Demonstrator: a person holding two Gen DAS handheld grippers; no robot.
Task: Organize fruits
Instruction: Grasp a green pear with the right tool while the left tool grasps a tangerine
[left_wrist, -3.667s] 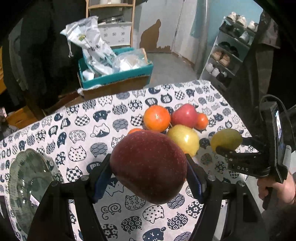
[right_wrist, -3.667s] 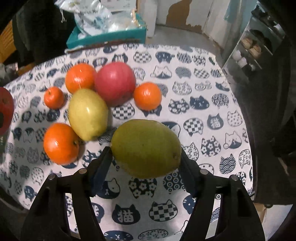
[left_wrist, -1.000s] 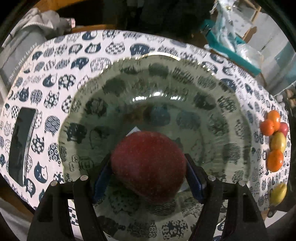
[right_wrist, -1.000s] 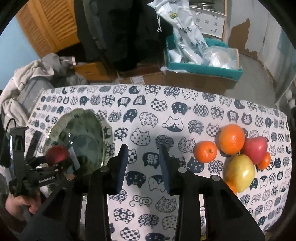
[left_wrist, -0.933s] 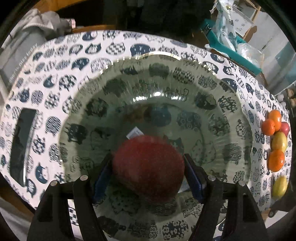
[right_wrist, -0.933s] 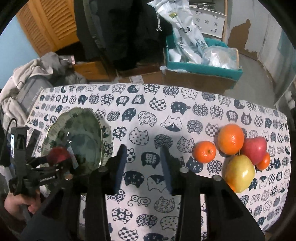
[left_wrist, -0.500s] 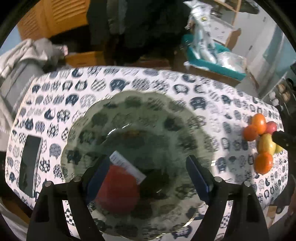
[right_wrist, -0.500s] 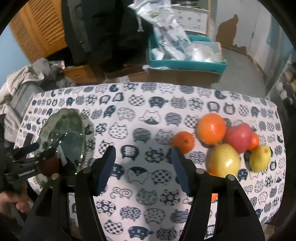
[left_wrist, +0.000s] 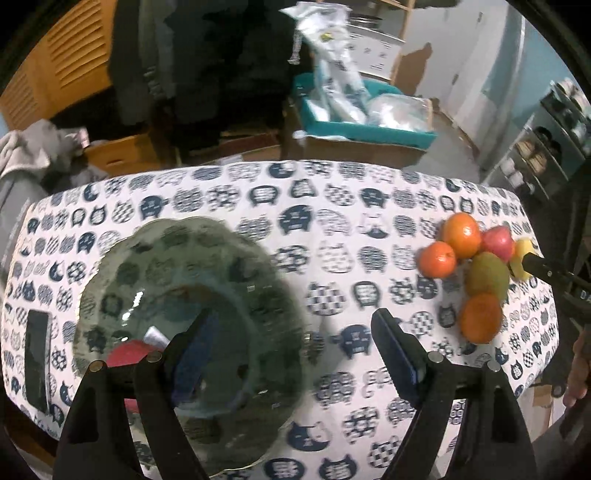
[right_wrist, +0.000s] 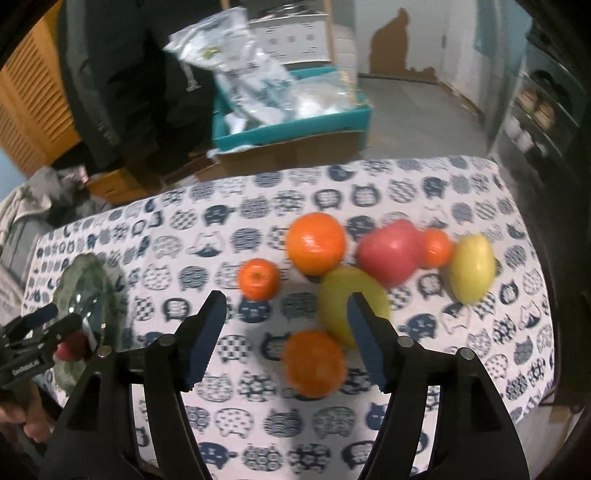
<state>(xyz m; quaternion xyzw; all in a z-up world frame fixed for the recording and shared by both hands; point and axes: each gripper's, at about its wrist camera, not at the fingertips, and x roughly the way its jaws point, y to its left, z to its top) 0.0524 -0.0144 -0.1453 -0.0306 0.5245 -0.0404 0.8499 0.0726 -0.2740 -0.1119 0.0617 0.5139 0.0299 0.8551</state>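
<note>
One red apple (left_wrist: 127, 352) lay in the glass plate (left_wrist: 192, 251); seven fruits (right_wrist: 314, 363) remained clustered on the cat-print tablecloth (right_wrist: 258, 206). Both the left gripper (left_wrist: 291, 354) and the right gripper (right_wrist: 284, 334) stood spread and empty, sorting seemingly just begun.

- The surface (right_wrist: 424, 417) wears a white cloth printed with navy cat faces.
- The glass plate (left_wrist: 229, 266) is clear, greenish-grey.
- The apple (left_wrist: 127, 352) on it is red.
- The pear (right_wrist: 334, 295) is yellow-green.
- The large orange (right_wrist: 316, 242) is bright orange.
- The box (right_wrist: 295, 127) is teal.
</note>
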